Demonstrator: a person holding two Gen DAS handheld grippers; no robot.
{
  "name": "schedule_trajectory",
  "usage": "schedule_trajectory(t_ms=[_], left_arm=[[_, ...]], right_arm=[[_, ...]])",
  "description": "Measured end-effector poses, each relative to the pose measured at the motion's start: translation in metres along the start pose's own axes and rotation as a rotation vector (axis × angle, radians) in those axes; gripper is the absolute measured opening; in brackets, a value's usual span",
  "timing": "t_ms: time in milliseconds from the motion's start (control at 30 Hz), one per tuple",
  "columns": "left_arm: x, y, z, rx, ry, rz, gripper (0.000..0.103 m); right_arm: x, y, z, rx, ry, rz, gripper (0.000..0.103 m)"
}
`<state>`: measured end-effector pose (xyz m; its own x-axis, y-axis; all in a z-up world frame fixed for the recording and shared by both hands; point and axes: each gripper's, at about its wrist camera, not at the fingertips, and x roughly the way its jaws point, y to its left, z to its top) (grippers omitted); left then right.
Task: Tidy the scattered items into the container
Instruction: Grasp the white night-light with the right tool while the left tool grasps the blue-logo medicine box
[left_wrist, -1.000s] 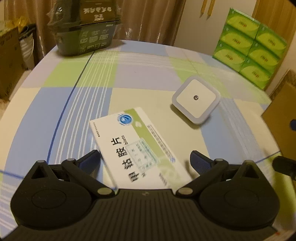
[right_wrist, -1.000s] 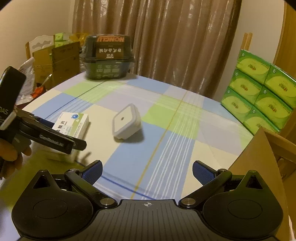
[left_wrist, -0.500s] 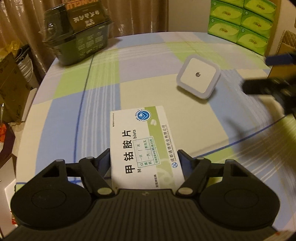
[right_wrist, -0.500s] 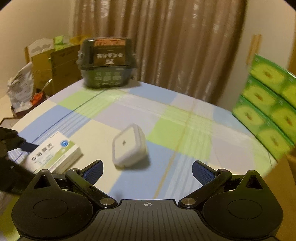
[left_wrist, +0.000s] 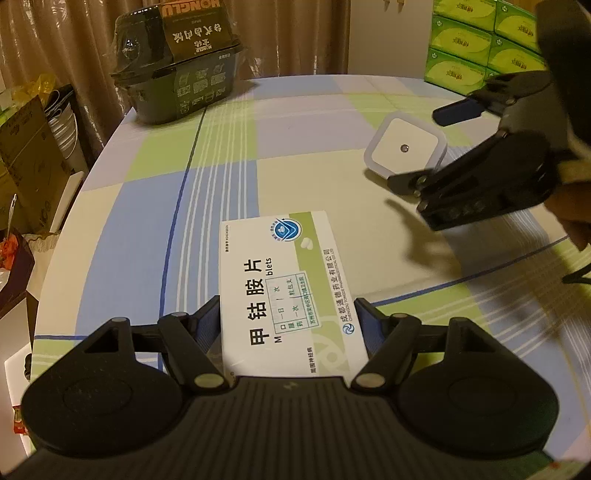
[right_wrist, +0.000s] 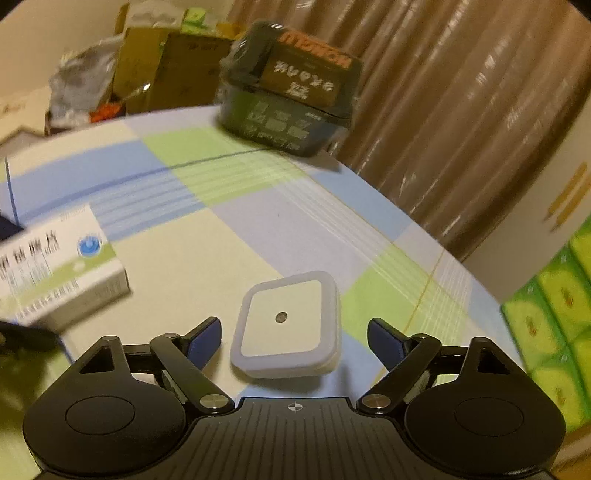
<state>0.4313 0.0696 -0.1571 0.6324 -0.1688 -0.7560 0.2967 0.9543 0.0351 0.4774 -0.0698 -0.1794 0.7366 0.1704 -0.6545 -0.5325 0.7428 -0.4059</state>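
Left gripper (left_wrist: 288, 317) stands clamped on the near end of the medicine box (left_wrist: 284, 288), its long axis running straight ahead, while the spread right gripper (right_wrist: 294, 338) straddles the square night light (right_wrist: 286, 325) between its fingertips.

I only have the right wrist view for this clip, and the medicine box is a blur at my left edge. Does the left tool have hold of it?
Observer: Yes. In the left wrist view, the left tool has a finger pressed against each long side of the medicine box.
Operator: Which way up is the box?
Observer: Printed face up, with its near end between the fingers.
Operator: How does my right tool look from there?
Observer: The right tool is open, with one finger beyond the night light and one in front of it. A hand shows behind it at the right edge.
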Motion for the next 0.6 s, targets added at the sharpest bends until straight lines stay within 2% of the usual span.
schedule_trajectory(t_ms=[100, 133, 167, 367, 600], left_arm=[[0.001, 0.002, 0.000, -0.008, -0.012, -0.004, 0.071], [0.001, 0.002, 0.000, -0.008, -0.014, -0.003, 0.071], [0.000, 0.002, -0.001, -0.007, -0.017, -0.004, 0.071], [-0.003, 0.004, -0.006, -0.009, -0.025, -0.016, 0.071], [-0.014, -0.007, -0.016, 0.022, -0.011, -0.032, 0.071]], right_arm=[[0.010, 0.008, -0.003, -0.047, 0.008, -0.010, 0.074], [0.011, 0.008, -0.004, -0.042, -0.002, -0.016, 0.065], [0.013, 0.008, -0.004, -0.036, 0.002, -0.032, 0.064], [0.001, 0.004, -0.011, 0.104, 0.016, -0.051, 0.063], [-0.046, 0.000, -0.034, 0.355, 0.065, -0.004, 0.063]])
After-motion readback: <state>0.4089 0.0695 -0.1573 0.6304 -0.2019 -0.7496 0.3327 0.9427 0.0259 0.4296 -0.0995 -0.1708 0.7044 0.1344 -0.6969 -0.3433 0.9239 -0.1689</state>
